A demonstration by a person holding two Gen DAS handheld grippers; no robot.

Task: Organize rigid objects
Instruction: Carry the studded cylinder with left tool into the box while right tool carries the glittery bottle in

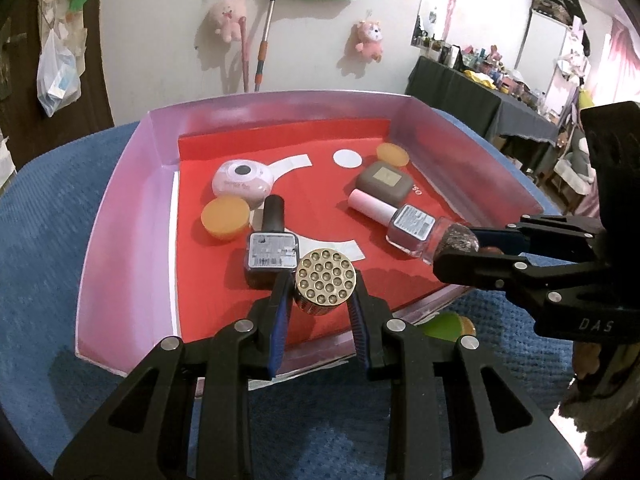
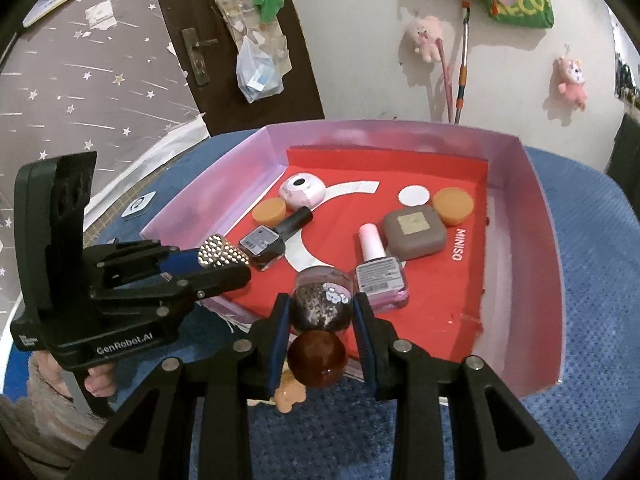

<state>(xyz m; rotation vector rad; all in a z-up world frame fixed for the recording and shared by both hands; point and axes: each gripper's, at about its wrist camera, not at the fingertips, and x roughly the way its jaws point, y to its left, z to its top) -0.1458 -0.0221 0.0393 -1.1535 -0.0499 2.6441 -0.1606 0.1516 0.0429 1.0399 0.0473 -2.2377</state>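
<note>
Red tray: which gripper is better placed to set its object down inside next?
Probably left: the left gripper holds its gold studded cylinder over the red tray; the right gripper's bottle sits at the rim.

"MINISO" on red box floor [image 2: 457, 245], "GenRobot.AI" on left tool [image 2: 224, 266].

Reds, pinks and oranges in a lilac box

The box [image 1: 120, 216] has pale lilac walls and a red floor with white shapes; under it lies a blue textured cloth [image 1: 48, 248]. Centre frame, a gold cylinder [image 1: 326, 276] is dotted with round studs. Two orange discs [image 1: 225, 218], a grey-brown case [image 1: 384, 184], a pink-capped bottle [image 1: 394, 220] and a black-capped bottle [image 1: 272, 240] lie inside.
</note>
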